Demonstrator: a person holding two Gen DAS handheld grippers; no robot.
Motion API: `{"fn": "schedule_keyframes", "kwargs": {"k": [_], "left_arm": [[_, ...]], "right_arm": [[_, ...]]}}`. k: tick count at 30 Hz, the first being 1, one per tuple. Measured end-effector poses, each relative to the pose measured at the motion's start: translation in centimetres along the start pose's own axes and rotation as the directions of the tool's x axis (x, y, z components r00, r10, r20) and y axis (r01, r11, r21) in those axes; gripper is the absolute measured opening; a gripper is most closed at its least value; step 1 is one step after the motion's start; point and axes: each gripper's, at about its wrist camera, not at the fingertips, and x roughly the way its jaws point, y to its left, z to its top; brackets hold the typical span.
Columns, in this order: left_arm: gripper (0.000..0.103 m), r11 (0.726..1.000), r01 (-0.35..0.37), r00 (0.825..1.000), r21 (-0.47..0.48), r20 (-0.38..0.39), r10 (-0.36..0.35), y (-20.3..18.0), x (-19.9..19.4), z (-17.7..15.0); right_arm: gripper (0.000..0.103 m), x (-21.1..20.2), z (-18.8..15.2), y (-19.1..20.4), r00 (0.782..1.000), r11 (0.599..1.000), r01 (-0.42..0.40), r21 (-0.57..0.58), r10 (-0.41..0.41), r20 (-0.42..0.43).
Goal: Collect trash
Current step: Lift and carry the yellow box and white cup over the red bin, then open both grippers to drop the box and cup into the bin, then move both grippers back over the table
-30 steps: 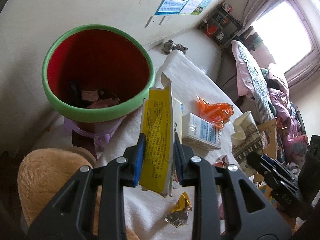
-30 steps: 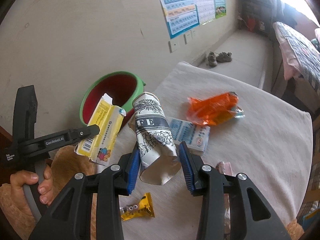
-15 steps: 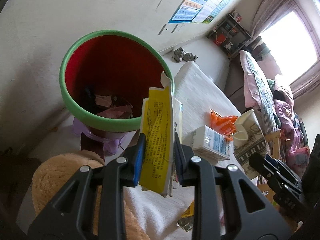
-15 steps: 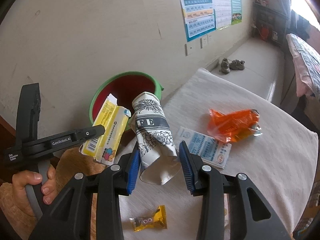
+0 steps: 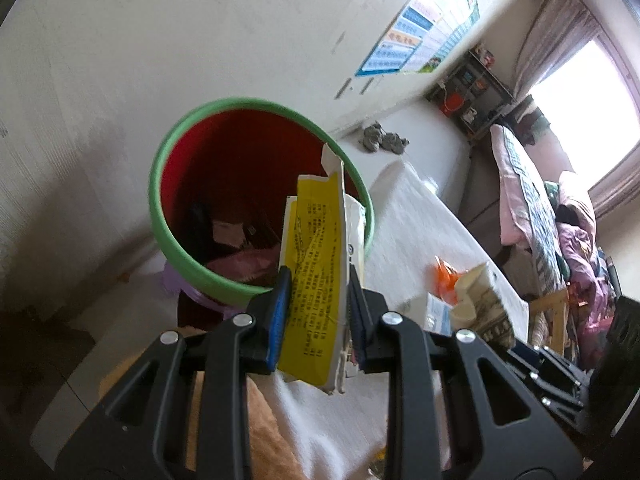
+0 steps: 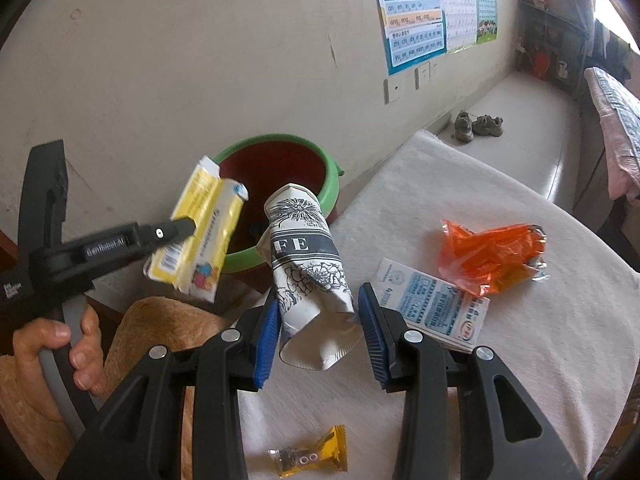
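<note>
My left gripper [image 5: 316,316] is shut on a flattened yellow carton [image 5: 316,280] and holds it at the near rim of the green-rimmed red bin [image 5: 176,256]; several bits of trash lie inside. The carton [image 6: 200,236] and bin [image 6: 324,192] also show in the right wrist view. My right gripper [image 6: 318,328] is shut on a crushed black-and-white paper cup [image 6: 308,276], held above the table edge near the bin; the cup [image 5: 484,308] shows in the left wrist view too.
On the white-clothed table [image 6: 500,380] lie a blue-and-white carton [image 6: 432,304], an orange plastic bag [image 6: 492,256] and a yellow candy wrapper [image 6: 312,456]. A tan plush [image 6: 160,332] sits under the grippers. The wall stands behind the bin.
Both grippers have moved toward the bin with their loads. The yellow carton has risen and now overlaps the bin's near rim.
</note>
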Motion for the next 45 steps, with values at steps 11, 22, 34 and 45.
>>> {"fn": "schedule_keyframes", "kwargs": {"k": [11, 22, 34, 45], "left_arm": [[0.026, 0.998, -0.052, 0.998, -0.033, 0.032, 0.053, 2.3, 1.1, 2.7], [0.026, 0.995, -0.091, 0.996, -0.044, 0.017, 0.092, 3.8, 2.5, 3.9], [0.047, 0.993, -0.112, 0.994, -0.022, 0.014, 0.112, 3.6, 2.0, 2.2], [0.047, 0.99, -0.018, 0.996, 0.143, -0.08, 0.03, -2.0, 2.0, -1.6]], "right_arm": [[0.037, 3.6, 5.1, 3.6, 0.999, 0.997, -0.041, -0.071, 0.041, -0.001], [0.039, 7.0, 6.6, 5.8, 0.998, 0.993, -0.051, -0.107, 0.046, -0.041], [0.056, 5.2, 6.5, 5.0, 0.998, 0.996, -0.065, -0.057, 0.065, -0.001], [0.056, -2.8, 1.8, -1.2, 0.997, 0.998, -0.011, 0.062, 0.006, 0.081]]}}
